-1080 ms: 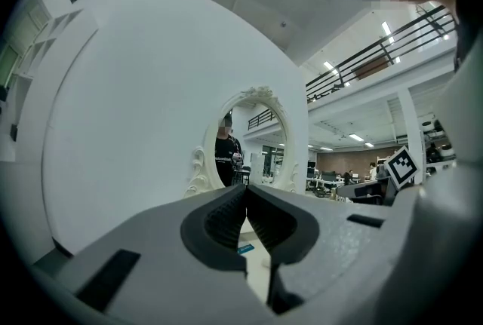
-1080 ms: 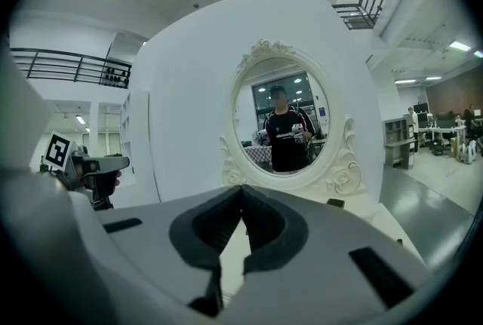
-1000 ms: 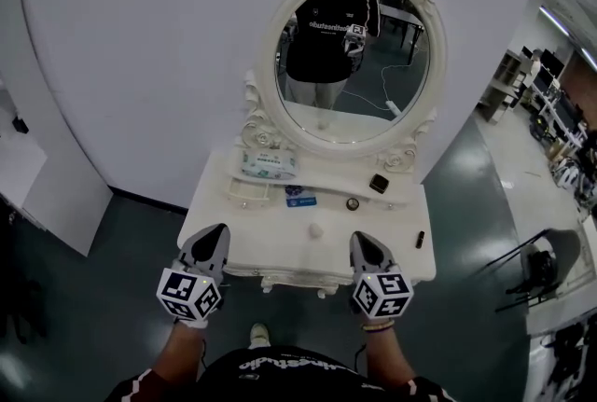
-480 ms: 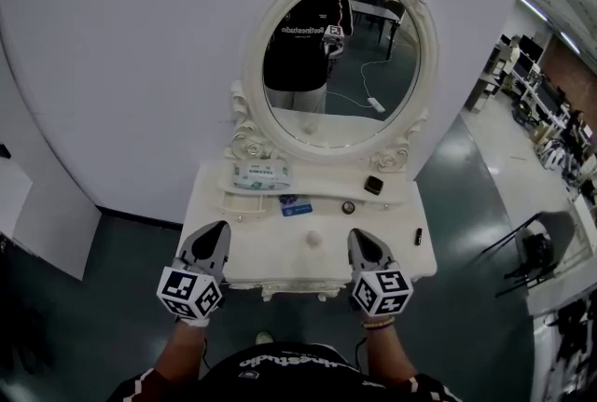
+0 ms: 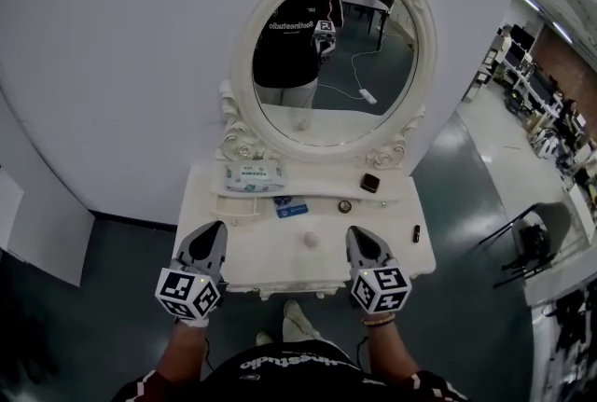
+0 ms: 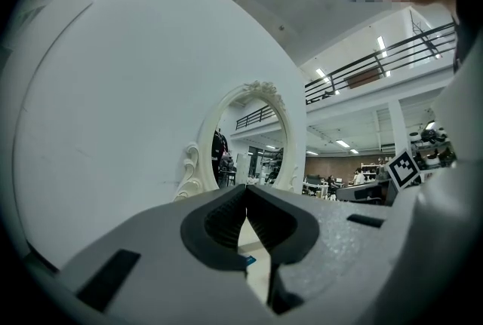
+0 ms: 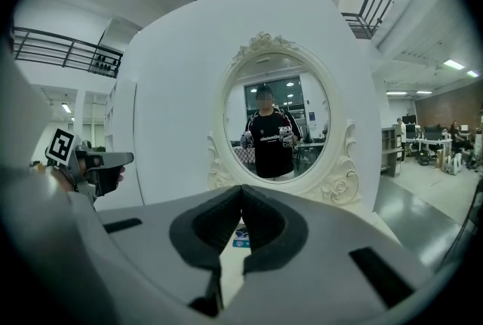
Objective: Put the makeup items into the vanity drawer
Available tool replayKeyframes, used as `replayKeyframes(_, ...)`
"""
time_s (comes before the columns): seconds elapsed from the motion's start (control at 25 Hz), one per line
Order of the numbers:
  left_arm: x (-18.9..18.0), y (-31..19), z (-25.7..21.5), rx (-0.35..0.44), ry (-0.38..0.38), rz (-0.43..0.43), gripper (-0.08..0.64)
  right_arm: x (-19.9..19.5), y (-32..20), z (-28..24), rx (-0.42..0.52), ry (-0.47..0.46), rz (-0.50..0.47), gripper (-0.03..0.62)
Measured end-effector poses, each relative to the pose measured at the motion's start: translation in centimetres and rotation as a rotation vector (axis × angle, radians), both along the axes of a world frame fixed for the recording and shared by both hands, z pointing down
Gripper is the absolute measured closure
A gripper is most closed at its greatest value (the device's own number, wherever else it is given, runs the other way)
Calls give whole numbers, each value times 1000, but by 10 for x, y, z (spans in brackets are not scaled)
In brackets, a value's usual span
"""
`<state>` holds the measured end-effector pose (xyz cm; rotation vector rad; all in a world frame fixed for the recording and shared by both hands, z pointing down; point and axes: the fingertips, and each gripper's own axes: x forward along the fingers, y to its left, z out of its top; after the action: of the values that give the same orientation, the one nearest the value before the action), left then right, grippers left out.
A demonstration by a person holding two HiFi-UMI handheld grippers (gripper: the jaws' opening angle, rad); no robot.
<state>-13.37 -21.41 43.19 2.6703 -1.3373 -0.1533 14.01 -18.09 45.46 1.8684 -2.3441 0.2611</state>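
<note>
A white vanity table [image 5: 261, 253] with an oval mirror [image 5: 331, 64] stands against the wall ahead of me. Its drawer is closed, with a round knob [image 5: 305, 240] at the front. On the top lie a wipes pack [image 5: 252, 174], a blue item [image 5: 290, 209], a small round compact [image 5: 344, 205], a black square case [image 5: 370, 183] and a dark tube [image 5: 416, 233] near the right edge. My left gripper [image 5: 217, 229] [image 6: 246, 192] and right gripper [image 5: 355, 233] [image 7: 242, 192] hover side by side over the front edge. Both are shut with nothing between the jaws.
A white curved wall rises behind the vanity. A black chair [image 5: 536, 246] stands on the dark floor to the right, with desks [image 5: 546, 92] further back. My shoe [image 5: 298, 322] shows below the table's front edge.
The head view has shifted, so the vanity and mirror sit slightly further left and higher. A shoe has stepped forward under the table edge. Both grippers keep their places and stay shut.
</note>
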Motion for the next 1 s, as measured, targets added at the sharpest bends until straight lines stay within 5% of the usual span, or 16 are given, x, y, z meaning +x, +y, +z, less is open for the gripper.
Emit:
replayKeyframes(0.28, 5, -22, -13, 24, -18, -17, 554, 7, -36, -14, 58, 1, 2, 579)
replayKeyframes(0.56, 16, -35, -26, 52, -32, -22, 554, 3, -60, -10, 43, -3, -75, 386)
replayKeyframes(1.0, 39, -41, -18, 38, -54, -11, 554, 1, -82, 55, -98, 41, -174, 374)
